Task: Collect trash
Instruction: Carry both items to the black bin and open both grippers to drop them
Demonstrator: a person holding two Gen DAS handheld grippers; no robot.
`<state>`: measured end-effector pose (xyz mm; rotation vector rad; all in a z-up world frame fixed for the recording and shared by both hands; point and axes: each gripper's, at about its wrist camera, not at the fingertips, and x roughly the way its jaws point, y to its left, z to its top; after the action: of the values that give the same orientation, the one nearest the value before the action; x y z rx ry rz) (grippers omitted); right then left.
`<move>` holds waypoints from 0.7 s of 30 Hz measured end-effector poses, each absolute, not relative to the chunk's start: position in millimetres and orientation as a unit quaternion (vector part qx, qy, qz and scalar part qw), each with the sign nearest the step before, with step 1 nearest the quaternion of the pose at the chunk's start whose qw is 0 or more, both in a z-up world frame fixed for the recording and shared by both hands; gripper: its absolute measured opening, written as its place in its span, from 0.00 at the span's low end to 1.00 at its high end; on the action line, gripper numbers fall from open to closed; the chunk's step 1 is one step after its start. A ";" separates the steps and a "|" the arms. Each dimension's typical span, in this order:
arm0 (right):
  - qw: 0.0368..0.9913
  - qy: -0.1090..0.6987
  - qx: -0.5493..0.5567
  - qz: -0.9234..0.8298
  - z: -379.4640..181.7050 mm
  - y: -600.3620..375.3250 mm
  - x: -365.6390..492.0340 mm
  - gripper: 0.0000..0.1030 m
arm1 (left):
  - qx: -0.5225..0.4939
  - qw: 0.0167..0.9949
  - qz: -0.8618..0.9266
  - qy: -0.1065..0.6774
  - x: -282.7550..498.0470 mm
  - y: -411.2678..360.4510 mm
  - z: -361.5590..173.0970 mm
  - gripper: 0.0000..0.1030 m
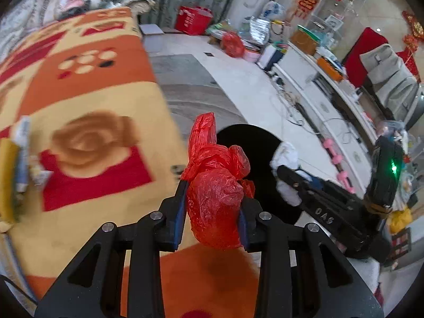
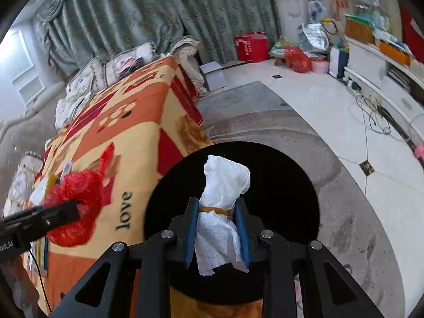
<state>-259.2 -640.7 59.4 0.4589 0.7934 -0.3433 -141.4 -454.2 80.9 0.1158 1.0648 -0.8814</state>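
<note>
Two pieces of trash are in hand. The left gripper [image 1: 214,209] has its blue pads clamped on a crumpled red plastic bag [image 1: 216,185], carried above the edge of the orange, yellow and red patterned blanket [image 1: 87,92] where the blanket gives way to the grey stone floor [image 1: 201,98]. The right gripper [image 2: 216,228] is closed on a wad of white tissue paper [image 2: 222,201] banded with a thin tan elastic, and holds it directly over the round black bin opening [image 2: 278,185] that stands on the floor just beside the blanket's edge. Judgement: both items are picked up, neither is dropped yet; the tissue is placed for release, the red bag is near the bin but looks short of its mouth. Left to do: release both, then go back for the rest. Small packets and wrappers [image 1: 23,159] lie at the blanket's far left edge in the left view, too blurred to sort as trash or not. Other clutter along the white cabinet [image 1: 331,100] and far wall is well apart. Writing: "love" in black on the blanket [image 2: 124,212]; partial white lettering on the gripper bodies, not fully legible; print on a red box [image 2: 251,46] by the green curtain [image 2: 164,13], unreadable.
</note>
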 end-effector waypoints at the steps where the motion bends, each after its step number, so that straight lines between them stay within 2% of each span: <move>1: 0.882 0.380 0.224 -0.165 57.3 -643.2 -260.0 0.28 | 0.042 0.759 -0.420 0.495 -140.6 -459.4 78.7 0.33; 2: 0.882 0.379 0.225 -0.167 55.2 -645.9 -260.9 0.33 | 0.032 0.752 -0.430 0.498 -138.8 -461.6 76.6 0.35; 3: 0.882 0.379 0.225 -0.168 53.7 -647.9 -261.7 0.47 | 0.017 0.742 -0.441 0.505 -136.3 -463.8 74.2 0.39; 4: 0.882 0.377 0.226 -0.170 52.4 -649.1 -262.8 0.68 | 0.006 0.735 -0.445 0.512 -133.2 -464.9 72.8 0.45; 6: 0.882 0.370 0.237 -0.169 50.1 -650.9 -264.5 0.87 | -0.007 0.734 -0.440 0.518 -127.8 -464.4 72.7 0.51; 12: 0.877 0.375 0.248 -0.166 48.0 -644.7 -265.3 0.87 | 0.000 0.745 -0.430 0.511 -128.9 -453.4 81.6 0.52; 21: 0.897 0.368 0.190 -0.153 71.0 -601.4 -262.2 0.87 | 0.040 0.803 -0.364 0.470 -136.6 -411.8 91.9 0.52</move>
<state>-262.2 -601.4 71.0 0.3940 0.7632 -0.3172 -136.6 -411.8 91.9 0.0861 1.0073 -0.7800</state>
